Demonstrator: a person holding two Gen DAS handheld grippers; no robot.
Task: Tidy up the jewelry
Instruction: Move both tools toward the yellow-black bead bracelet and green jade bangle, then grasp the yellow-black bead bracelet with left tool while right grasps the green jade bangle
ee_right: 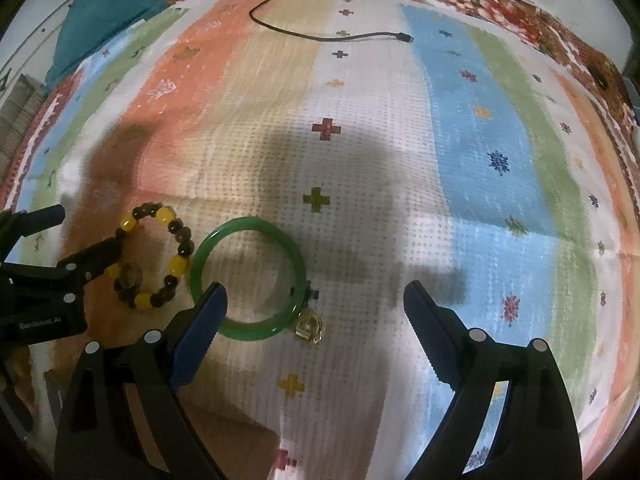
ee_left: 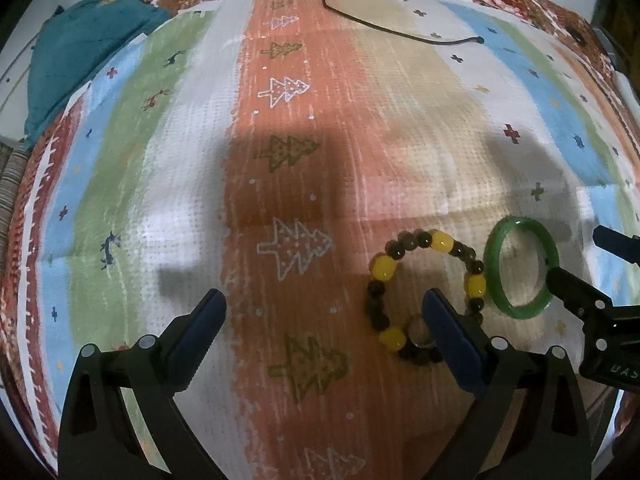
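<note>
Green bangle (ee_right: 248, 278) flat on the striped cloth (ee_right: 360, 152), a small gold charm (ee_right: 310, 326) just beside its near rim. Right next to it on the left, touching or nearly so, a beaded bracelet (ee_right: 154, 256) of yellow and dark beads, with a small ring (ee_left: 420, 334) inside its loop. Left tongs (ee_left: 324, 304) spread wide, nothing held, one finger over the beads. Right tongs (ee_right: 316, 298) released too, one finger over the bangle's near left rim. Black cable (ee_right: 320, 34) far back.
</note>
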